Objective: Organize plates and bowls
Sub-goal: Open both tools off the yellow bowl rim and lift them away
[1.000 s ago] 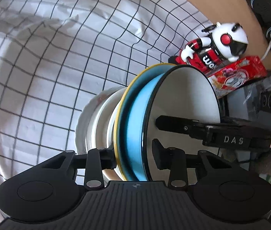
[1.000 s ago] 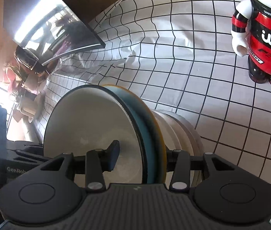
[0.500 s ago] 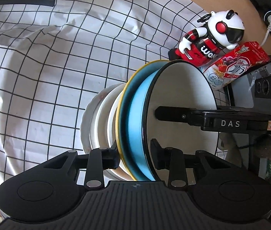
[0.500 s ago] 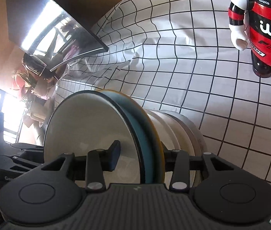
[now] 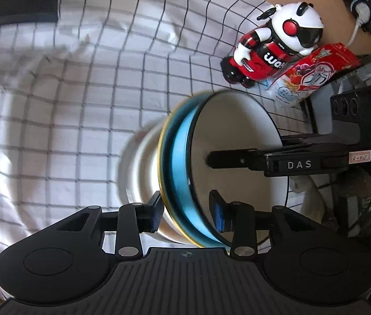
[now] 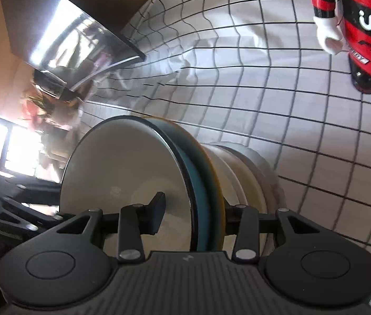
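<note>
Now easing apart at the left gripper (image 5: 186, 215): jaws opening, rim of the plate stack between them, neither pad pressing, going by the gap beside each. Clamped tight at the right gripper (image 6: 193, 212): one finger flat on the face of the white plate (image 6: 122, 173), the other tucked behind the yellow plate (image 6: 218, 183), so grasping white, blue plate (image 6: 198, 183) and yellow together at the opposite rim. Visible in the left view too, as a black finger across the white face. Behind the plates, nested against the yellow one: pale bowls (image 5: 138, 162). Beneath all of it, the checked cloth (image 5: 80, 99); hard to tell through the blur whether touching it or held clear. Further out: toy robot (image 5: 277, 44), snack packet (image 5: 317, 71) just beside.

Keep the right clamp firm through the left's release; expect the whole load on one rim, probably with some twist. Hold the stack steady, without tipping toward the bowls. Re-seat the left pads square across all three rims, deep enough to catch the white plate, and close fully before any carry.

Against a second ago: wider at the left, pads then snug to the stack; stack slightly smaller and more tilted in the left view, edges blurred; much the same in the right view, same clamp at the same spot.
</note>
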Tool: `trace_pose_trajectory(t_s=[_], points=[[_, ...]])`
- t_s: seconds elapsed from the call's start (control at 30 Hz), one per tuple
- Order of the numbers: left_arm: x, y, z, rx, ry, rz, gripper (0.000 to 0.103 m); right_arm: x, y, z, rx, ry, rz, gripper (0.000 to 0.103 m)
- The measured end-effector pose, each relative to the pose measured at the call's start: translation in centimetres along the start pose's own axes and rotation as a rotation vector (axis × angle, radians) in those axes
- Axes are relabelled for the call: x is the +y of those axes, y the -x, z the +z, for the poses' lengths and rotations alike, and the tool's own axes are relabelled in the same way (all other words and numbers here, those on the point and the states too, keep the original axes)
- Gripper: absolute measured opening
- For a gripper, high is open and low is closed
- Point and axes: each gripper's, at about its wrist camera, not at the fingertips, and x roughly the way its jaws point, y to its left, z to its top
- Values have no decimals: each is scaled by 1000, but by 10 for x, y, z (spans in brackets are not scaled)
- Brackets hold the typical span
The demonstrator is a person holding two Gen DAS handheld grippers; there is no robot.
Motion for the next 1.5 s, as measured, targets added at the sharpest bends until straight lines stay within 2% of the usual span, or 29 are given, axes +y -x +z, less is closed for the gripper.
trace_pose_trajectory(t_s=[0.27,0.33,0.4,0.43,0.67,0.7,0.77,0.83,0.9,1.0,1.1,1.2,1.27,1.33,1.4,1.5], points=[[6,1,8,-21,18,-1,40,10,2,0,-15,44,-51,40],[6,-3,8,-23,17,3,40,17,5,-1,-31,77,-77,40],[7,-6,7,-28,21,6,39,28,11,-3,-69,129,-142,41],[8,-6,6,-35,21,10,39,33,14,-3,-74,162,-177,41],[18,11,10,-119,45,21,38,37,21,-16,-80,209,-204,41],[19,11,11,-121,49,16,38,38,19,-14,-71,209,-213,42],[18,8,13,-119,49,9,38,40,12,-6,-35,202,-203,53],[14,5,13,-118,37,12,37,45,6,-1,-16,227,-211,53],[9,1,12,-117,15,18,37,56,1,-2,28,295,-273,53],[6,-7,9,-122,-5,36,37,73,0,-5,84,399,-359,45],[5,-13,6,-128,-4,38,37,92,0,-11,106,511,-439,44],[5,-15,4,-137,-3,40,36,108,3,-17,96,621,-508,44],[5,-15,3,-142,2,43,36,116,9,-18,33,705,-614,44],[6,-15,3,-140,12,29,36,117,19,-14,-24,725,-664,44],[6,-15,4,-142,15,23,36,109,27,-12,-37,702,-646,45],[6,-14,4,-148,25,15,35,92,40,-12,-81,581,-517,45]])
